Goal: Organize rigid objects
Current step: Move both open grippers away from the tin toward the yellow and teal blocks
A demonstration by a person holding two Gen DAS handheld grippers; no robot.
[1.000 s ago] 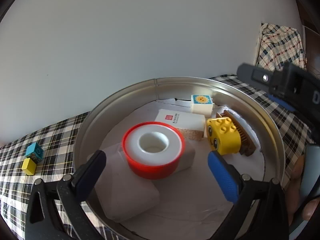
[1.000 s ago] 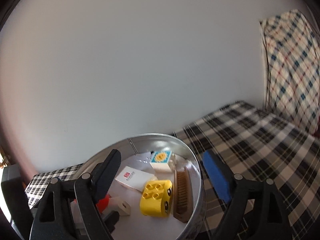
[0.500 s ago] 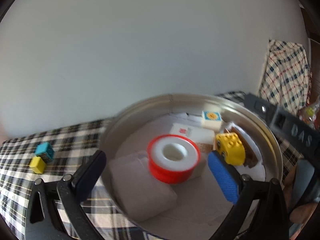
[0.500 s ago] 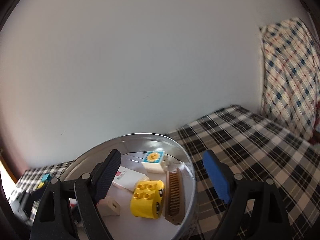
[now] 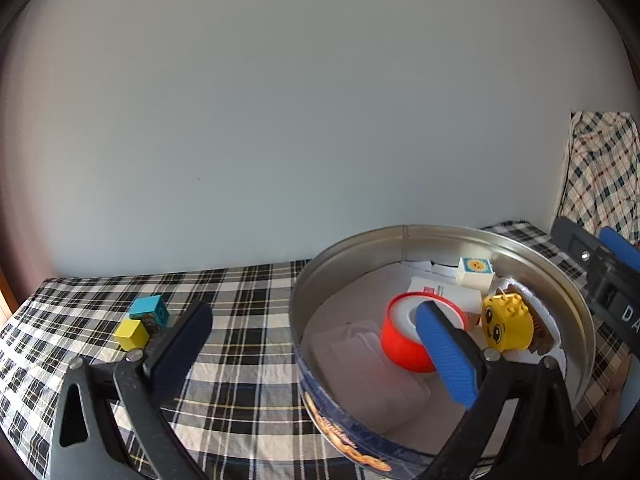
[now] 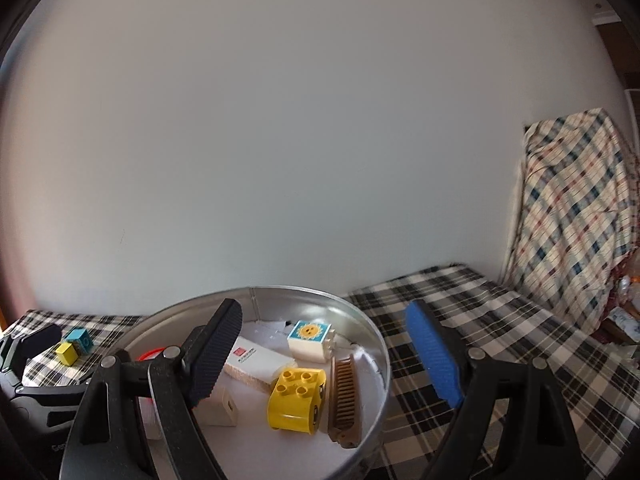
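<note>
- Blocks outside the tin, a yellow cube [image 5: 131, 334] and a teal cube [image 5: 149, 311], now sit nearer the left hand-held gripper [image 5: 312, 346], which has swung left; its jaws stand apart, empty.
- Round tin [image 5: 404, 235] on the checked bench [image 5: 240, 344] already holds the red ring [image 5: 404, 350] and the yellow face brick [image 5: 506, 328].
- Right hand-held gripper [image 6: 324, 354] hovers wide apart, empty, so I judge the two cubes remain.

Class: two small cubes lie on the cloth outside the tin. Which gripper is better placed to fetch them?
Left. The left gripper is open, with the cubes just beyond its left finger; the right gripper straddles the tin's far rim.
</note>
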